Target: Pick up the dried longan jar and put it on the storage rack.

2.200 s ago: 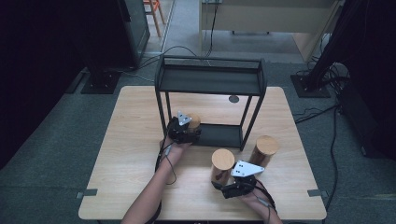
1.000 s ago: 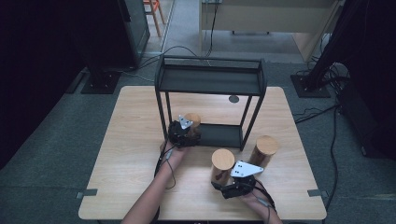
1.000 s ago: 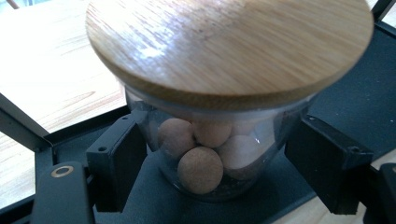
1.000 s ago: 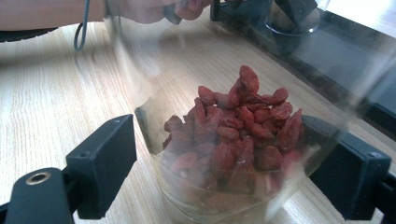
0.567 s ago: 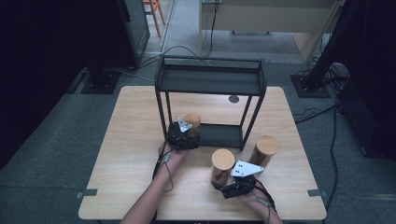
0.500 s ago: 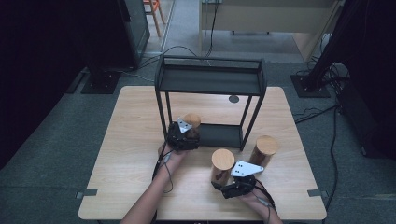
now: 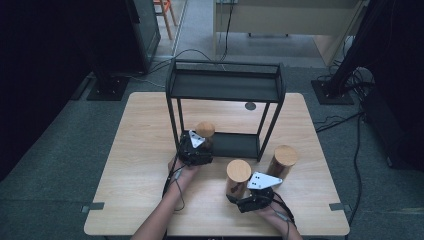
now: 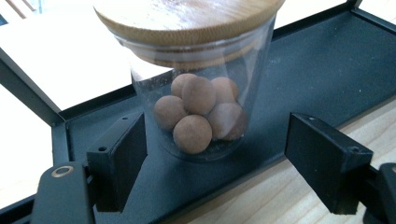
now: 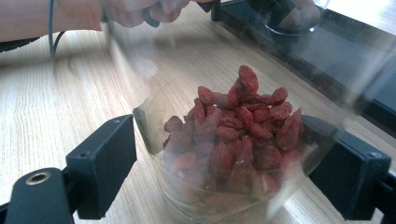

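Releasing: left gripper (image 8: pixel 210 168) jaws now parted, jar of brown balls (image 8: pixel 198 93) standing free between fingers on rack's lower shelf (image 8: pixel 327 70); placement likely done. Right gripper (image 9: pixel 233 186) flanks berry jar (image 9: pixel 233 140); grip unclear.

A third jar (image 7: pixel 282 161) with a wooden lid stands upright on the light wooden desk (image 7: pixel 135 150), near the front right leg of the rack. A small round grey disc (image 7: pixel 250 106) lies in the desk behind the rack. On the grey floor (image 7: pixel 55 165), black cables (image 7: pixel 345 120) run at the right, and an orange chair (image 7: pixel 165 10) is far behind.
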